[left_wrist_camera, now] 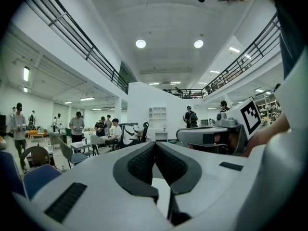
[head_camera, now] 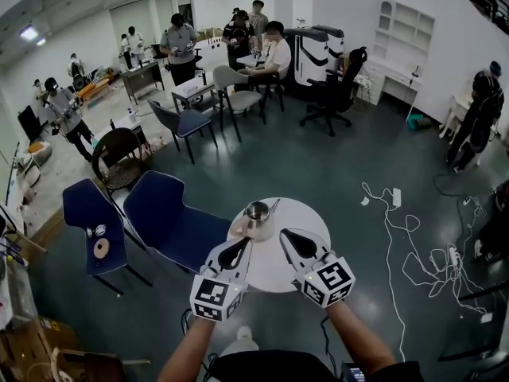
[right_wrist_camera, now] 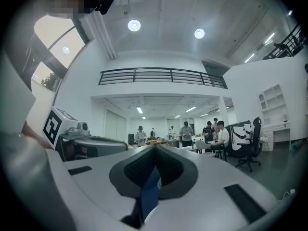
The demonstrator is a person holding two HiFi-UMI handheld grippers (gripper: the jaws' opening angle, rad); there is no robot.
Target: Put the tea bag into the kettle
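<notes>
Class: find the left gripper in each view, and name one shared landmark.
Head view: left gripper lower centre-left, tips over the round table.
Left gripper view: its own jaws, bottom centre.
Right gripper view: left of centre, middle height.
Shared landmark: the seated person in white.

Blue chair [head_camera: 167, 213] — black office chair [head_camera: 330, 94]

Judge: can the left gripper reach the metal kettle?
Probably yes: the left gripper hangs just short of the small metal kettle on the round white table, nothing between them; its jaws are shut.

Left hand-held gripper [head_camera: 247, 241] closed (right hand-held gripper [head_camera: 284, 232] too).
</notes>
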